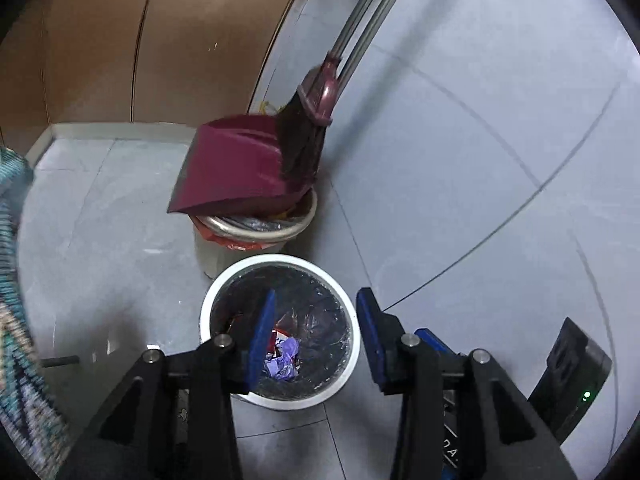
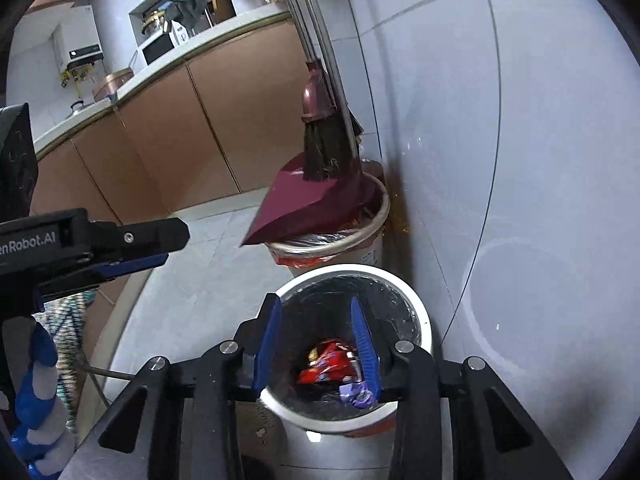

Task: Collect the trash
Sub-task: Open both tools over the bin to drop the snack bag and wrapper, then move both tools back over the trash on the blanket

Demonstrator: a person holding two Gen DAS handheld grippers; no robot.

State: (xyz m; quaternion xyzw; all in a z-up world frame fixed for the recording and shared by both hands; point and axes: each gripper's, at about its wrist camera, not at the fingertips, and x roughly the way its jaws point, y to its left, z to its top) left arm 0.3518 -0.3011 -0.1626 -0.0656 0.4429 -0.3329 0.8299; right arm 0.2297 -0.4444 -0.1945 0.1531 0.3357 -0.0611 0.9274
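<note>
A white round trash bin (image 1: 224,284) with a black liner stands on the grey floor by the wall; it also shows in the right wrist view (image 2: 420,304). Inside lie a purple wrapper (image 1: 284,356) and a red wrapper (image 2: 328,366); the purple wrapper also shows in the right wrist view (image 2: 356,394). My left gripper (image 1: 316,308) is open and empty above the bin. My right gripper (image 2: 316,312) is open and empty above the bin's mouth. The left gripper also appears at the left of the right wrist view (image 2: 160,248).
Behind stands a second white bin (image 1: 244,240) with a maroon dustpan (image 1: 236,168) and a broom (image 1: 308,120) resting on it. Brown cabinets (image 2: 160,144) run along the back left. A tiled wall (image 2: 520,160) is on the right. A patterned rug (image 1: 16,320) lies at the left.
</note>
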